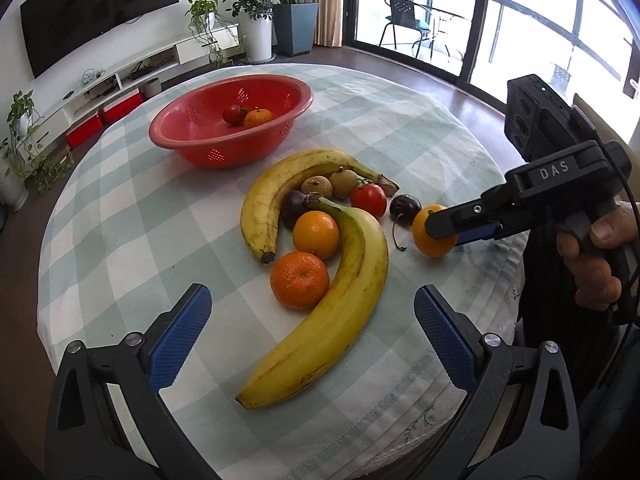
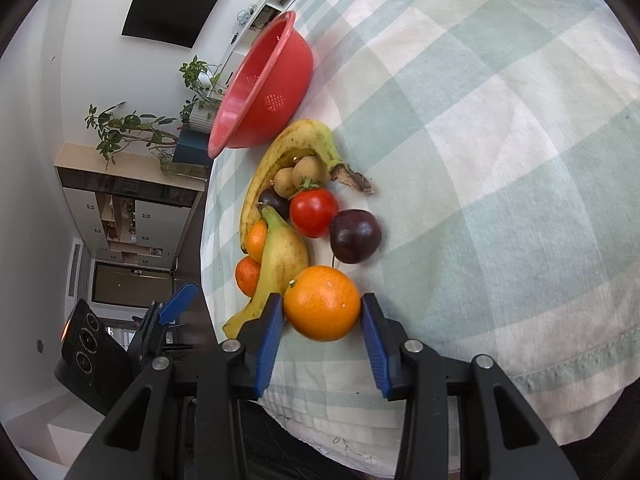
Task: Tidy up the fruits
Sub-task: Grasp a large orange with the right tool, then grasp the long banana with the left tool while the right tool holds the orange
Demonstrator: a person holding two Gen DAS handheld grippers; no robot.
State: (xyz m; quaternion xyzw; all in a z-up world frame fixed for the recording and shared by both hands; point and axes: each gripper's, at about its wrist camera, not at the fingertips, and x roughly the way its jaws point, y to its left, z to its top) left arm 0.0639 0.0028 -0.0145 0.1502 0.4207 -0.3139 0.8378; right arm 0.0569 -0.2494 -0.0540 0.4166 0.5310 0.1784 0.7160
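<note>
A pile of fruit lies on the checked tablecloth. It holds two bananas, a tomato, two oranges, dark plums and small brown fruits. At the pile's right edge my right gripper is shut on another orange, with a blue pad pressed on each side. In the left wrist view this orange rests on the cloth. My left gripper hangs open above the near banana and holds nothing.
A red colander bowl stands at the back of the round table, with a tomato and a small orange in it. A hand holds the right gripper's handle at the table's right edge.
</note>
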